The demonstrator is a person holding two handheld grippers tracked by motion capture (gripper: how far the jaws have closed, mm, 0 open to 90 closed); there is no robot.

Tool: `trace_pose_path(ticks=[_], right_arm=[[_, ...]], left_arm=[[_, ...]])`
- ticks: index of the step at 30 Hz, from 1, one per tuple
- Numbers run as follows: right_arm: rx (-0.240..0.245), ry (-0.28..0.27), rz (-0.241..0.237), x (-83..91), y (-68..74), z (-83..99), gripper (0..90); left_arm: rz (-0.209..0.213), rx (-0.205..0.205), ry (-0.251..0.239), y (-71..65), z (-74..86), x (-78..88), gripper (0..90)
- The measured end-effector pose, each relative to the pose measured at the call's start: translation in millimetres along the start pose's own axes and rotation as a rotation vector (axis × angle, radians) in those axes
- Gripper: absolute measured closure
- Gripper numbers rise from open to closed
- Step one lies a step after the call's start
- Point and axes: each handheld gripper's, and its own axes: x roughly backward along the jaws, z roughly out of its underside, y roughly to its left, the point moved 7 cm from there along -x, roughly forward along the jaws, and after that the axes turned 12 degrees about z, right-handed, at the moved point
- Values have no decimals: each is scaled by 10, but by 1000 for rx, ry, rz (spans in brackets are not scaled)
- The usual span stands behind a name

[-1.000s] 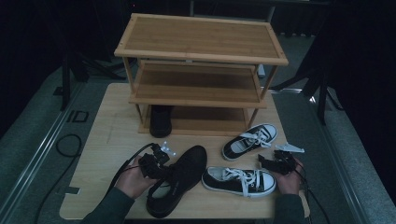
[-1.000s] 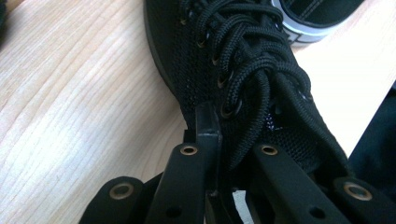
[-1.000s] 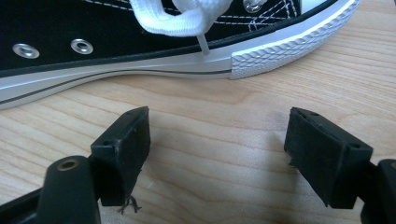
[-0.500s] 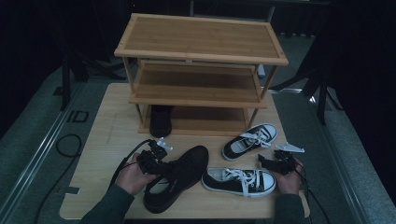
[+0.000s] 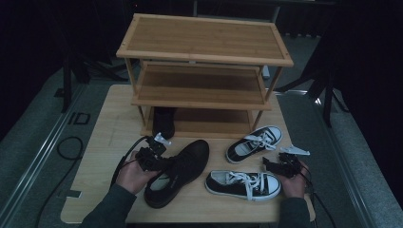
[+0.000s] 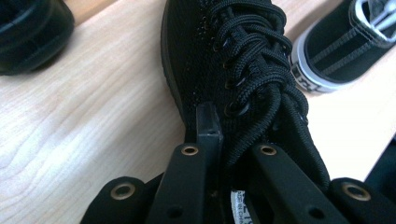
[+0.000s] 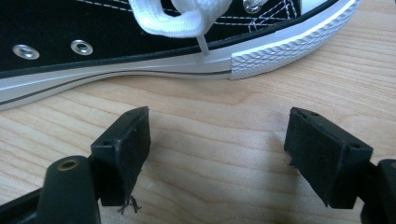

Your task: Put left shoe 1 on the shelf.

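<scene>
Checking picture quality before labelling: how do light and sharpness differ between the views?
High view: dim, surroundings nearly black, the black shoe loses detail against shadow. Left gripper view: bright, laces crisp, the near jaws soft. Right gripper view: evenly lit, wood grain and the sneaker sole sharp, little glare.

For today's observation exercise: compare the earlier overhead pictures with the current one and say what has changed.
The left gripper, shut on the black shoe, shifted slightly along with it. The right gripper stayed open beside the near sneaker; the far sneaker and rack are unmoved.
</scene>
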Motion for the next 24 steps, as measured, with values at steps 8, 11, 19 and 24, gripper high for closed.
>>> trace_pose_path(ticks=[8, 11, 19, 24], right_arm=[[0, 0, -1, 0, -1, 0, 225], [-1, 0, -1, 0, -1, 0, 225], [2, 0, -1, -1, -2, -1, 225], [0, 0, -2, -1, 0, -2, 225]], left_arm=[[-39, 42, -58, 77, -209, -53, 875], [-63, 55, -83, 117, -306, -75, 875], [-97, 80, -120, 273, -599, -117, 874], [-132, 109, -140, 405, -795, -153, 874]])
